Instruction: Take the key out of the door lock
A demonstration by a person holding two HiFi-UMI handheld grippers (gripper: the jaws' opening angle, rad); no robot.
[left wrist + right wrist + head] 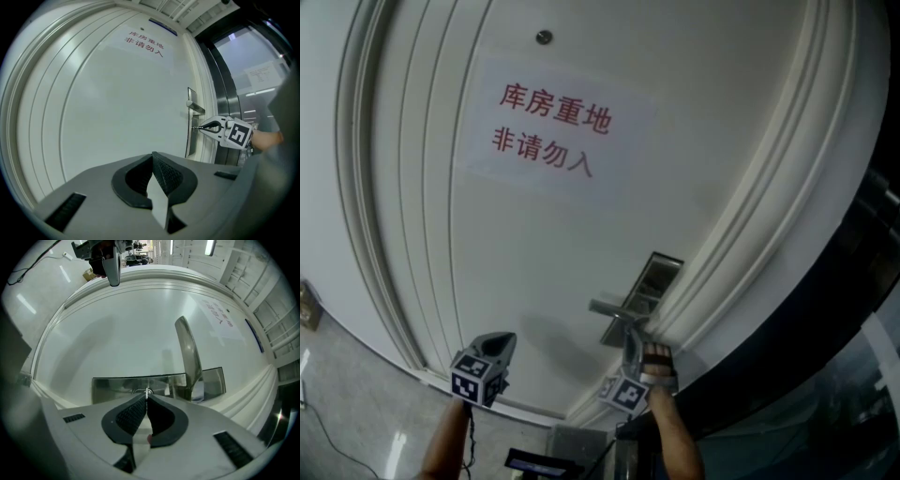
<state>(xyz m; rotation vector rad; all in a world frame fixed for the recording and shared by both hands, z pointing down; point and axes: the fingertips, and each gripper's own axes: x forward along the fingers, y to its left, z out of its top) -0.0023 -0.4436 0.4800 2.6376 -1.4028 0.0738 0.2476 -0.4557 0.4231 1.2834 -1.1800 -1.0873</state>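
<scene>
Mostly the head view is filled by a white door [534, 244] with raised mouldings. On the door, toward 11 o'clock from the middle of this view, a pale paper sign [553, 127] carries two lines of red Chinese characters. A long metal lock plate [661, 272] sits near the door's edge, at about 4 o'clock, and a lever handle [614, 307] comes out from it.

At 7 o'clock the left gripper [499, 342] is held in front of the bare door panel, well apart from the lock. In the left gripper view its jaws are pressed together with nothing between them [152, 157].

At 5 o'clock the right gripper [630, 343] is at the lock plate, just beside the handle. In the right gripper view its jaws are clenched [146, 397] on the key [147, 392], a thin silver piece that stands out from their tips at 12 o'clock and meets the round keyhole in the plate. So the key is in the lock, grasped by the right gripper.
</scene>
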